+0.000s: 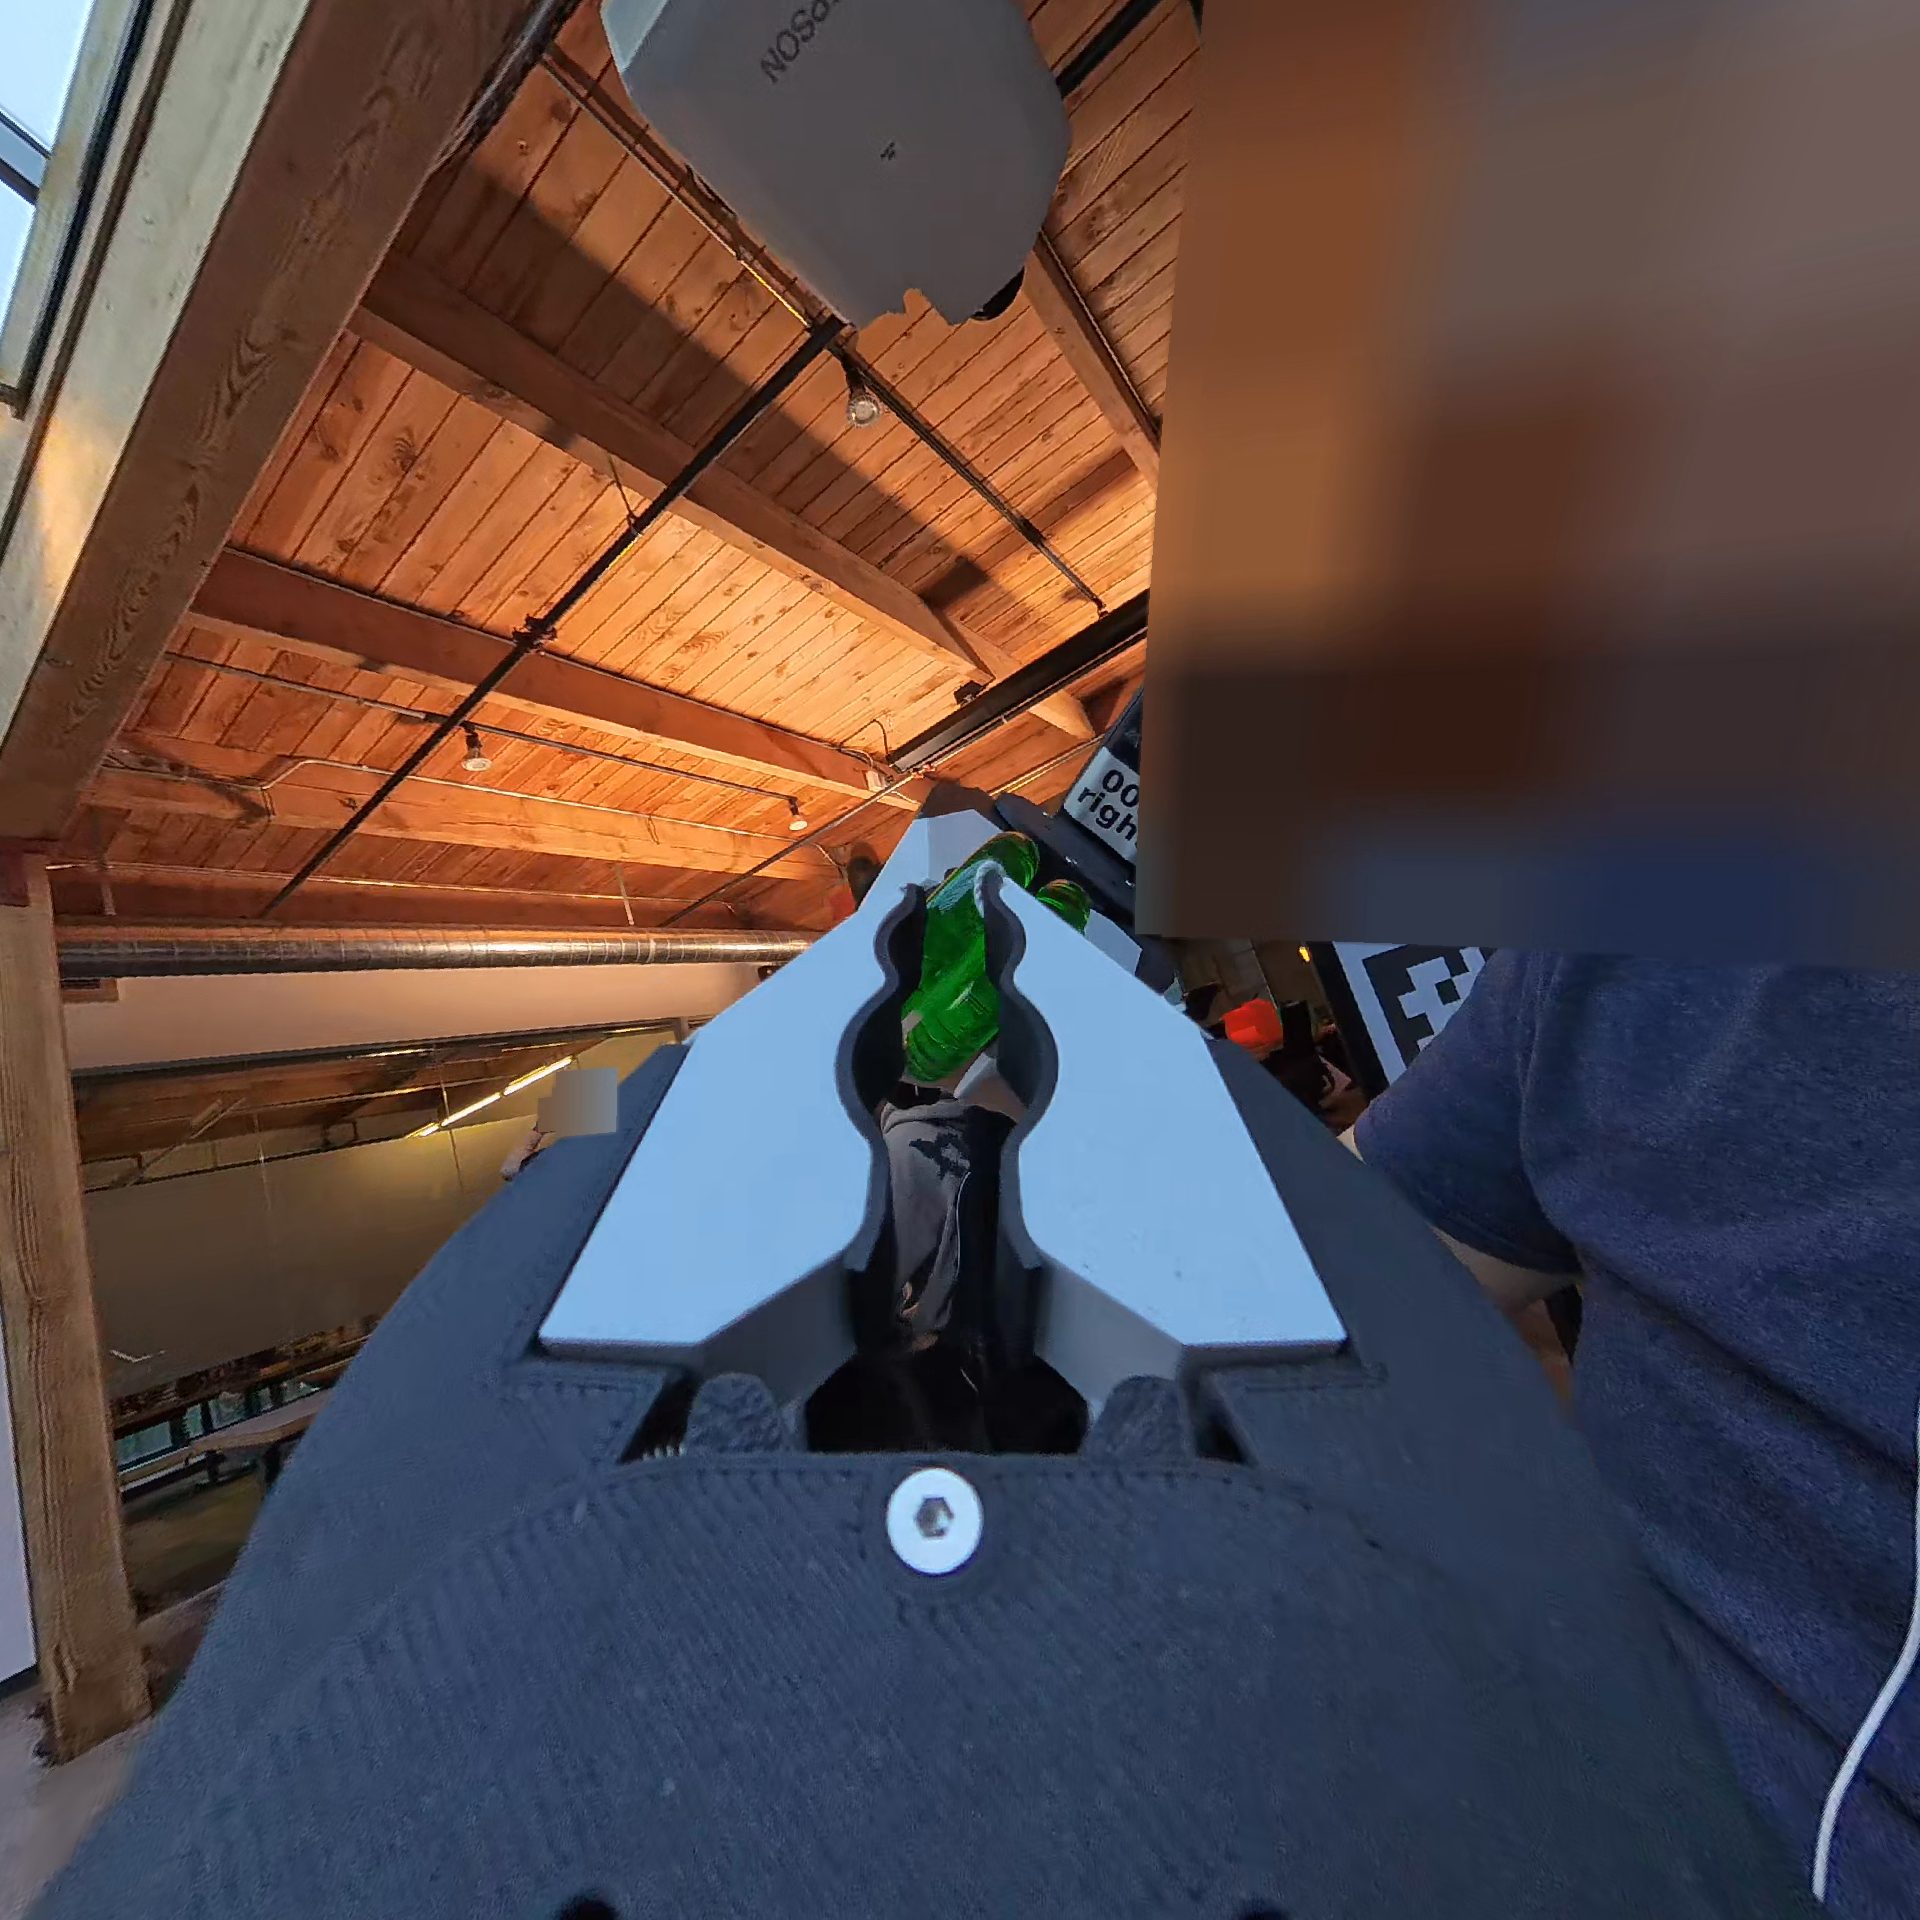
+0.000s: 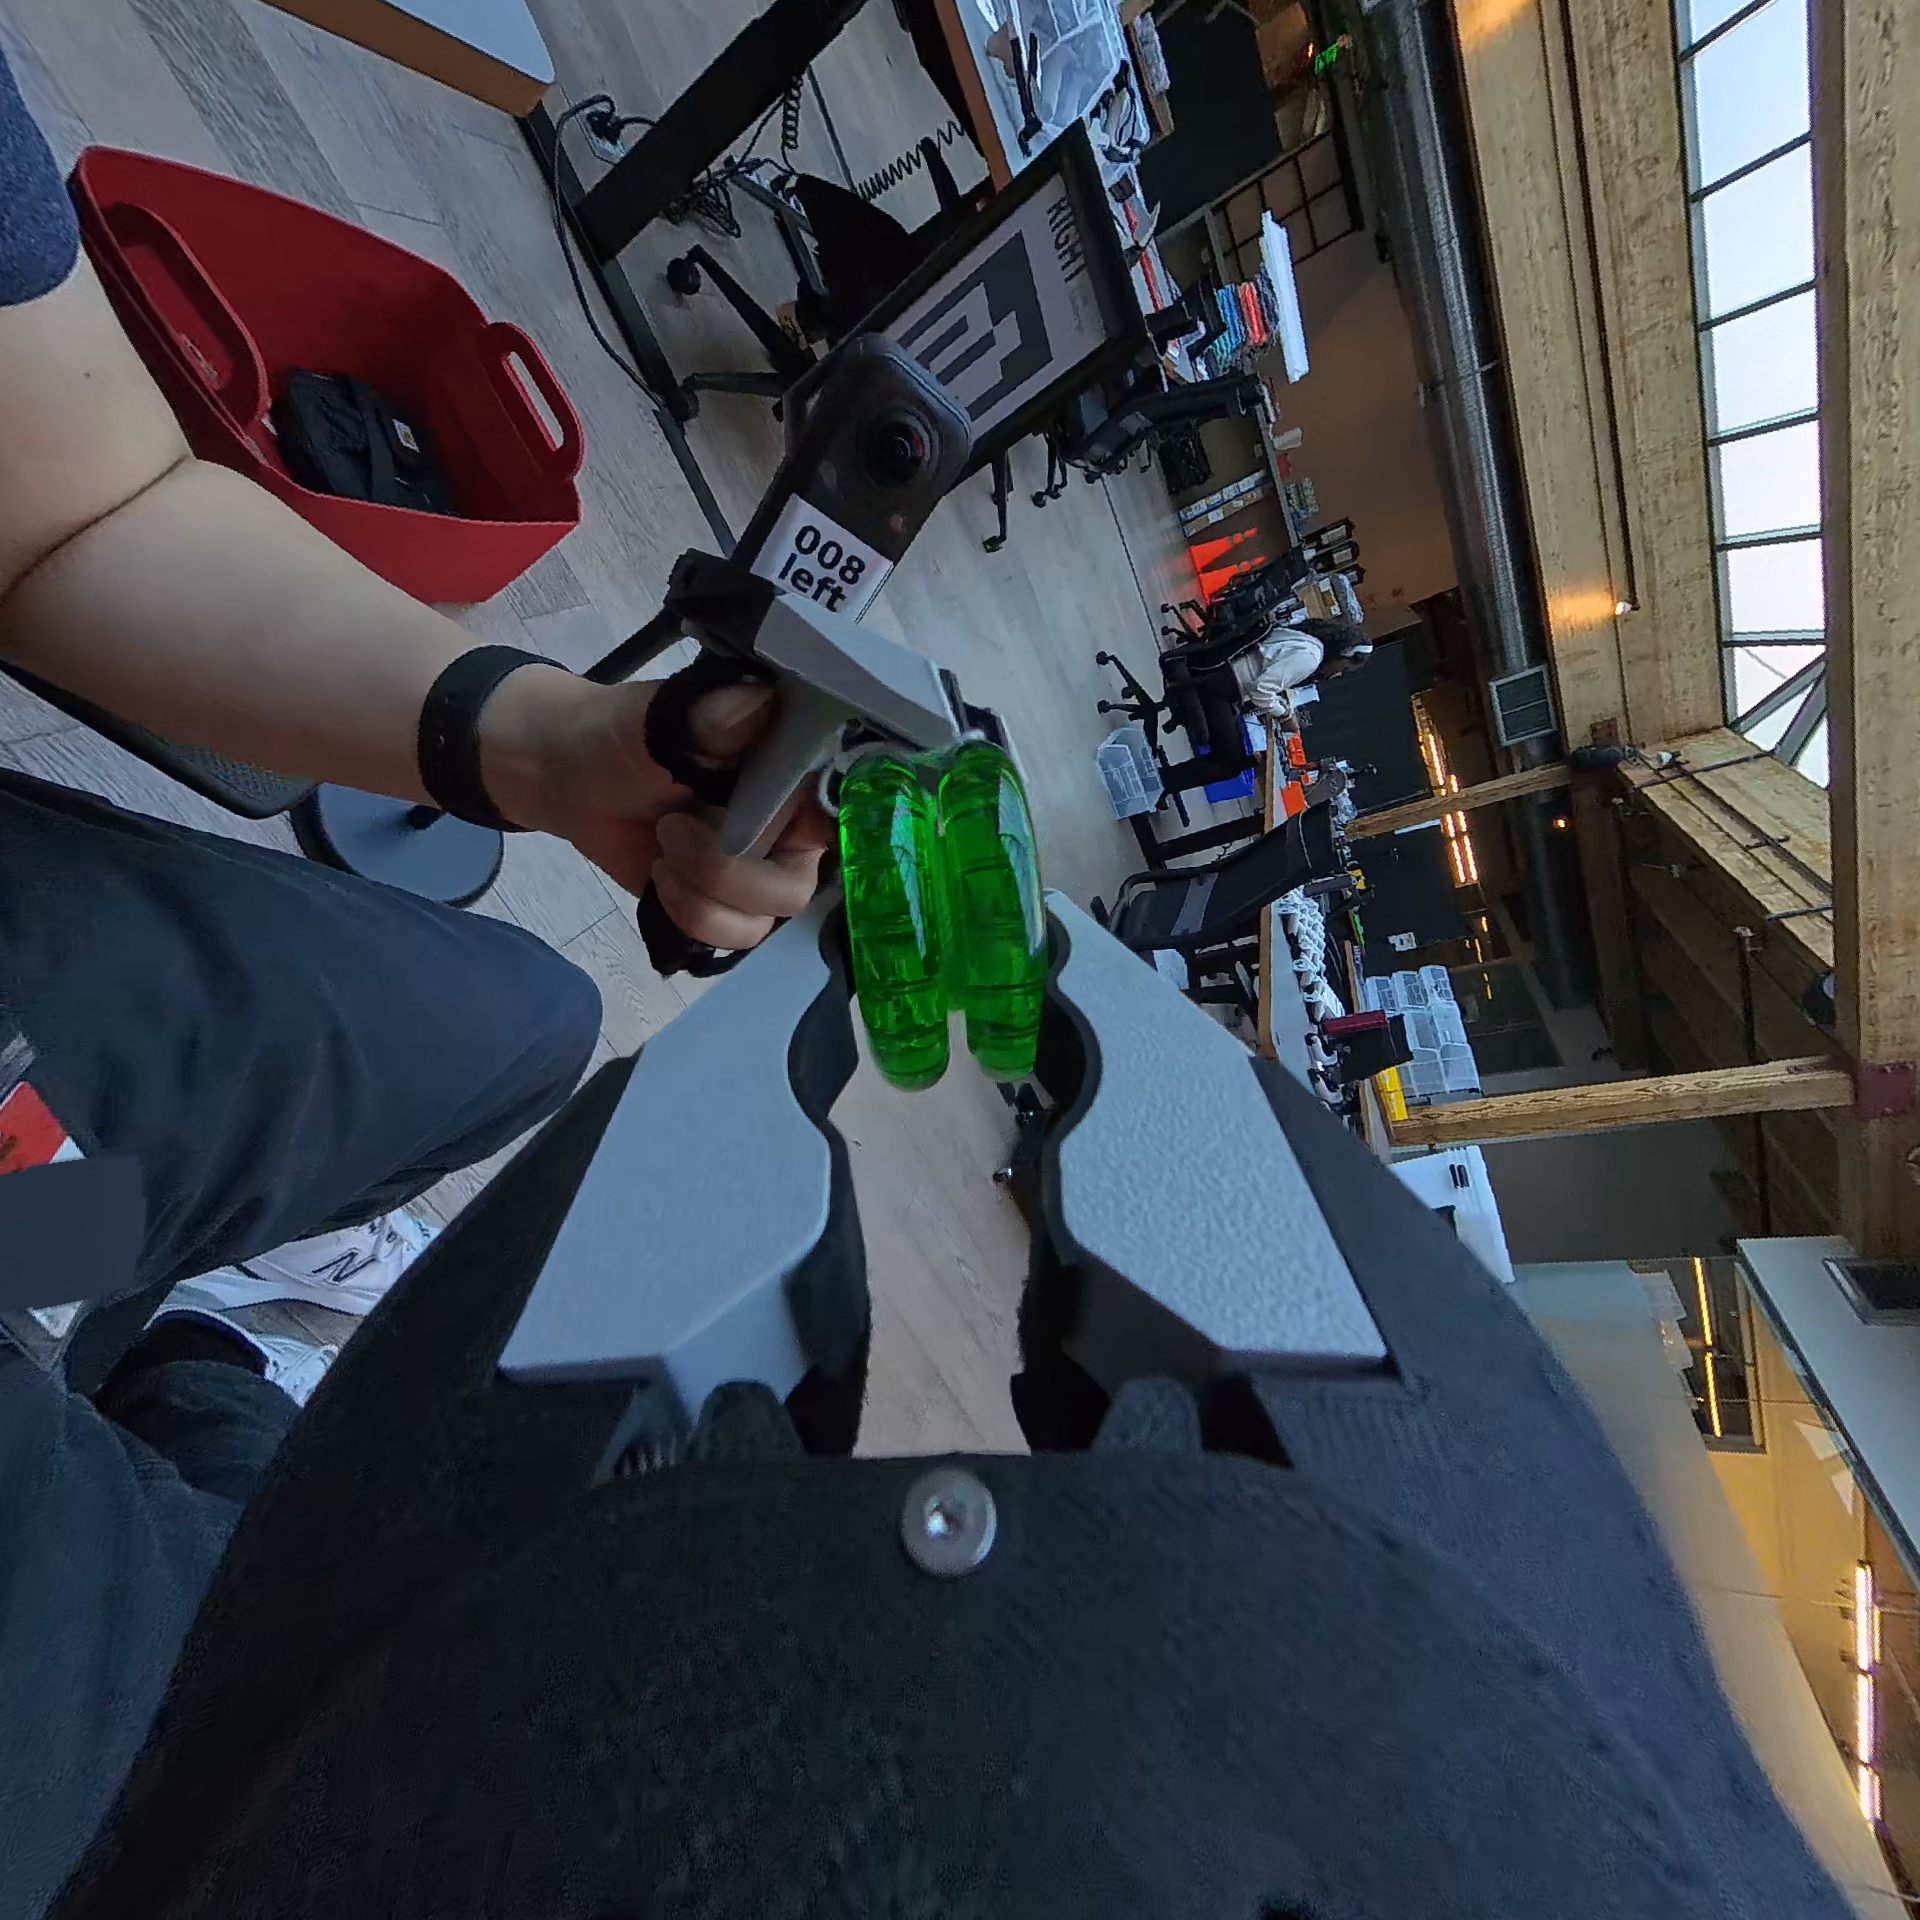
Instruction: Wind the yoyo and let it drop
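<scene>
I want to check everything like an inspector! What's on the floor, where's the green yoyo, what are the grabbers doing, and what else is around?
Surface: wood-look floor; no table in use.
Job's things: green yoyo held in mid-air; white string at its groove.
Clutter: red bin holding a black pouch.
Grippers: right gripper shut on the yoyo's sides; left gripper closed at the string.
Cables: black cords under a desk.
Surroundings: office chairs, wooden ceiling, windows.

Glossy clear-green plastic yoyo (image 2: 940,920)
</scene>
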A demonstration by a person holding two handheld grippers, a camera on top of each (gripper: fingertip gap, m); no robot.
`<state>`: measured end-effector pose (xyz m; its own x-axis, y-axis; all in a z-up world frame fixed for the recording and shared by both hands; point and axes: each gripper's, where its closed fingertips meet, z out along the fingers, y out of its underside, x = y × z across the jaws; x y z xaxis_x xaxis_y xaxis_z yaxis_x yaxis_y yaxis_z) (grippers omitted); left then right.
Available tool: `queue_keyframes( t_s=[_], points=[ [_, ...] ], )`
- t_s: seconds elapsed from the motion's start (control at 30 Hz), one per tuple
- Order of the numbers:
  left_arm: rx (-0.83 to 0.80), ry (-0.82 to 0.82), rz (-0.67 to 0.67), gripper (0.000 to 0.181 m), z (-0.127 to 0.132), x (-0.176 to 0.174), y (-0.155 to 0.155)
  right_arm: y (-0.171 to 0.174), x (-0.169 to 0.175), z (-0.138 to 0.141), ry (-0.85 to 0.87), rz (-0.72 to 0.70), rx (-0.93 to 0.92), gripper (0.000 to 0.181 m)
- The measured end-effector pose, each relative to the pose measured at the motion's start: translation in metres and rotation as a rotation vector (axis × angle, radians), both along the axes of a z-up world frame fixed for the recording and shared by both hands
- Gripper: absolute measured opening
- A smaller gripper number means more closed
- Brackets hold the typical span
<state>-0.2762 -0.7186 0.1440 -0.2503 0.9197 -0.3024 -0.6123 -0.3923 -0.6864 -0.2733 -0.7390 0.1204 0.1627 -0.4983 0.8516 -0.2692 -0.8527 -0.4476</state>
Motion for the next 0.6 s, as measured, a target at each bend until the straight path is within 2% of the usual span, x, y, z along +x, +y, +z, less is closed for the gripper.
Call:
queue_keyframes(
  t_s=[0.17,0.4,0.6],
  points=[
    [-0.004,0.004,0.054,0.008,-0.001,-0.001,-0.005,-0.003,-0.001,0.001,-0.005,-0.018,0.004,0.029],
    [-0.074,0.0,0.323,0.008,0.0,-0.003,-0.013,-0.009,-0.003,0.006,-0.002,-0.077,-0.024,0.029],
    [-0.137,-0.069,0.513,0.009,-0.002,-0.006,-0.018,-0.015,-0.007,0.008,0.111,-0.144,-0.248,0.029]
  ],
)
